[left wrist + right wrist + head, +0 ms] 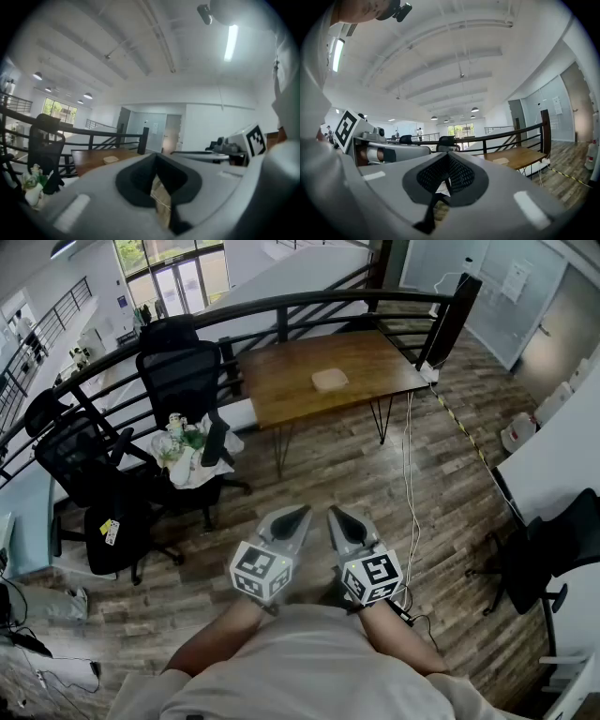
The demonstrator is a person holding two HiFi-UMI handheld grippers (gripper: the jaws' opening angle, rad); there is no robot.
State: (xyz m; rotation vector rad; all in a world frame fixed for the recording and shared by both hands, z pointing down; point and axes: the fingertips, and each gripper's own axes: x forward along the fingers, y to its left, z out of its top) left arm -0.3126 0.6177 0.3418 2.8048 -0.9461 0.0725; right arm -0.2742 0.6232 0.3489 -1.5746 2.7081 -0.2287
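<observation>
Above the plank floor [441, 474], well short of the counter [281, 381]: holding left gripper [292, 517] and right gripper [340, 520] side by side, both closed, empty; best carried level, unbumped.

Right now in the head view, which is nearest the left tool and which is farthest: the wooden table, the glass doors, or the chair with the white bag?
From the left tool:
1. Chair with the white bag, up and to the left, nearest.
2. Wooden table, straight ahead, farther back.
3. Glass doors, top left, farthest away.
</observation>
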